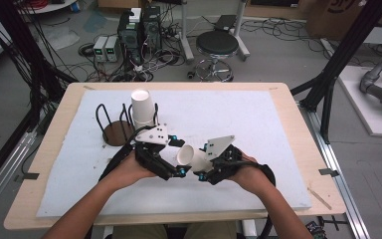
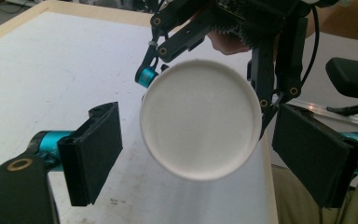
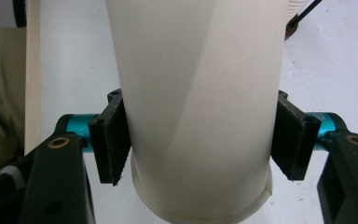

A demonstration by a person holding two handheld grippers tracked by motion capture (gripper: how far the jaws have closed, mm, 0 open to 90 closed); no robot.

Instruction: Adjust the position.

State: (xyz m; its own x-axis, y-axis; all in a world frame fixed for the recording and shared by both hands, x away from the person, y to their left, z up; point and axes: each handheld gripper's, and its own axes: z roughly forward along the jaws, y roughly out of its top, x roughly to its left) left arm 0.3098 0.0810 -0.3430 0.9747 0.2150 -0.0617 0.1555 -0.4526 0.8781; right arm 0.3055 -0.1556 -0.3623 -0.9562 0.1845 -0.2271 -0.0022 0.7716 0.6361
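Observation:
A white paper cup (image 1: 186,155) lies on its side in the air above the white mat, held across its wall by my right gripper (image 1: 201,162), which is shut on it. In the right gripper view both pads press the cup (image 3: 200,93), whose rolled rim is nearest the camera, with my right gripper (image 3: 200,140) around it. My left gripper (image 1: 178,155) stands open around the cup's closed bottom end. In the left gripper view that round bottom (image 2: 200,123) faces the camera between the spread jaws of my left gripper (image 2: 200,154), with a gap on each side.
A stack of upturned white cups (image 1: 143,107) stands in a black wire holder with a brown base (image 1: 115,133) at the back left of the mat (image 1: 238,114). Beyond the wooden table edge (image 1: 179,85) are a stool (image 1: 217,45) and computers (image 1: 139,30).

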